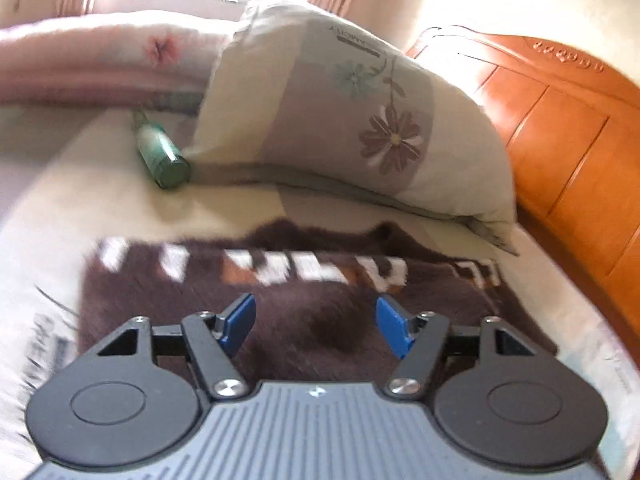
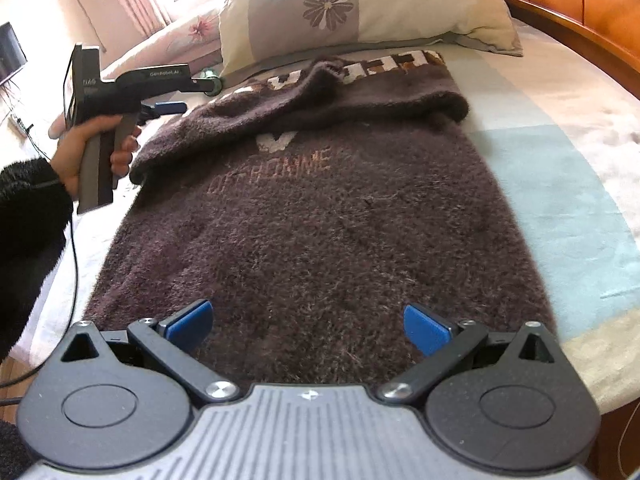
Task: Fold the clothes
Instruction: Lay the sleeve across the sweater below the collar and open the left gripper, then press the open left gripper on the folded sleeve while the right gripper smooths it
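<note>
Both sleeves look folded across the brown sweater [image 2: 320, 208], and the left gripper [image 1: 316, 324] and right gripper [image 2: 308, 328], jaws apart and empty, must next grip its lower-frame hem.

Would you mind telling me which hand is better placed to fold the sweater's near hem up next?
Probably the right: its open tongs hover over the sweater near hem; the left tongs are off by the far end.

Faded orange lettering ending in "HOMME" ran across the brown fuzzy sweater [image 2: 320, 216], beneath a white "V" mark; its earlier letters were too worn to read. "GenRobot.AI" was printed on the black body of the left tongs [image 2: 170, 108]. Print on the flowered pillow [image 2: 360, 4] stayed illegible.
</note>
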{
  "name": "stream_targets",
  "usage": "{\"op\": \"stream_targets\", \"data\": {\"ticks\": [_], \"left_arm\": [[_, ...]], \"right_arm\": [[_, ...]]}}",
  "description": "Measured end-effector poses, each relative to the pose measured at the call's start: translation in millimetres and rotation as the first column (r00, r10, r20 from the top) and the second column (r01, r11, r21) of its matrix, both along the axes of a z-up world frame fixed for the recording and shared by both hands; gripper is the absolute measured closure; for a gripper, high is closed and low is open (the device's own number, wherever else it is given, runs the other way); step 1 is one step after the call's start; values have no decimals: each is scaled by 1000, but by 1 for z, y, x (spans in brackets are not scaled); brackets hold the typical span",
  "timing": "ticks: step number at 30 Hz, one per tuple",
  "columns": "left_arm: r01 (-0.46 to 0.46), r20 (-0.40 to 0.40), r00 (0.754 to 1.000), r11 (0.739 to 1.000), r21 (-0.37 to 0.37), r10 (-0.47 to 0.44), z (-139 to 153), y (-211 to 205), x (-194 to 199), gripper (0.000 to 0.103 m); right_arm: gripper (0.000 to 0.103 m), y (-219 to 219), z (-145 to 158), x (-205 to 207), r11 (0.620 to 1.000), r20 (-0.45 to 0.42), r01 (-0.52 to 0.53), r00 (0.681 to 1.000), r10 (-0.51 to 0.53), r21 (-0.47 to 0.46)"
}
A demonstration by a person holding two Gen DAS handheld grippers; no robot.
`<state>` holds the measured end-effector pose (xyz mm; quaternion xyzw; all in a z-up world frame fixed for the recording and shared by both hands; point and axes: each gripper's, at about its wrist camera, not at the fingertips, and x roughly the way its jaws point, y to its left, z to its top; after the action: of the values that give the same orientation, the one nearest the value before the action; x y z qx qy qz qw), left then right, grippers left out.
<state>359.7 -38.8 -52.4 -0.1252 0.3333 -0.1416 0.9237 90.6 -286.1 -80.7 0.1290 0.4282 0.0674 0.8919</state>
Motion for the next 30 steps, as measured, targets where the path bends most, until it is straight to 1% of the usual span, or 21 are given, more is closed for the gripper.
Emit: {"op": "stream_targets", "data": {"ticks": [1, 3, 4, 5, 6, 8, 9, 10, 11, 14, 16, 18, 20, 21, 24, 25, 27, 28, 30], "left_arm": [[23, -30, 999, 1000, -9, -23, -8, -5, 4, 36], [67, -103, 993, 997, 31, -63, -25, -20, 17, 33], [74, -112, 991, 996, 57, -68, -29, -25, 20, 32], [73, -103, 993, 994, 84, -64, -31, -29, 21, 30], [71, -103, 993, 994, 84, -62, -30, -29, 22, 30], [71, -108, 992, 996, 46, -65, -23, -23, 23, 31], [78, -101, 992, 997, 25, -75, -17, -17, 20, 31], [84, -88, 993, 996, 19, -82, -11, -11, 15, 30], [92, -67, 994, 995, 33, -90, -5, -3, 9, 30], [102, -12, 995, 987, 127, -101, 9, 20, -8, 29], [108, -11, 994, 980, 167, -107, 10, 34, -13, 28], [126, -17, 992, 970, 207, -125, 7, 45, -17, 28], [166, -7, 986, 957, 237, -169, 1, 47, -21, 28], [185, -11, 982, 953, 241, -187, -3, 49, -23, 28], [206, -69, 978, 953, 223, -196, -19, 57, -23, 27], [208, -69, 978, 953, 219, -198, -23, 60, -24, 27], [220, -62, 975, 956, 195, -211, -23, 68, -27, 27], [222, -66, 975, 958, 179, -214, -22, 73, -28, 27], [217, -55, 976, 966, 143, -211, -13, 80, -30, 27]], "right_arm": [[0, 1, 1, 1, 1000, 0, -4, 1000, 4, -4], [0, 4, 3, 3, 1000, 0, -5, 1000, 5, -16], [0, 4, 4, 5, 1000, 1, -8, 1000, 8, -24], [0, 5, 6, 6, 999, 3, -13, 1000, 13, -32], [0, 4, 9, 9, 999, 6, -21, 1000, 21, -43], [0, 3, 17, 18, 997, 17, -44, 999, 45, -68], [0, 2, 22, 25, 995, 25, -61, 998, 63, -82], [0, 2, 27, 32, 992, 33, -78, 996, 81, -95], [0, 2, 33, 42, 990, 48, -98, 993, 104, -106], [0, 9, 52, 88, 974, 109, -169, 976, 186, -151], [0, 17, 64, 125, 958, 149, -216, 958, 246, -190], [0, 30, 69, 166, 941, 177, -256, 938, 297, -221], [0, 46, 65, 215, 933, 187, -279, 928, 323, -226], [0, 52, 56, 234, 932, 184, -285, 927, 327, -225], [0, 71, 25, 289, 927, 176, -299, 924, 341, -228], [0, 78, 10, 303, 925, 162, -295, 927, 338, -240], [0, 80, -22, 322, 917, 88, -273, 947, 310, -291], [0, 71, -29, 324, 926, 85, -258, 953, 291, -274], [0, 48, -33, 323, 954, 116, -236, 959, 260, -186]]}}
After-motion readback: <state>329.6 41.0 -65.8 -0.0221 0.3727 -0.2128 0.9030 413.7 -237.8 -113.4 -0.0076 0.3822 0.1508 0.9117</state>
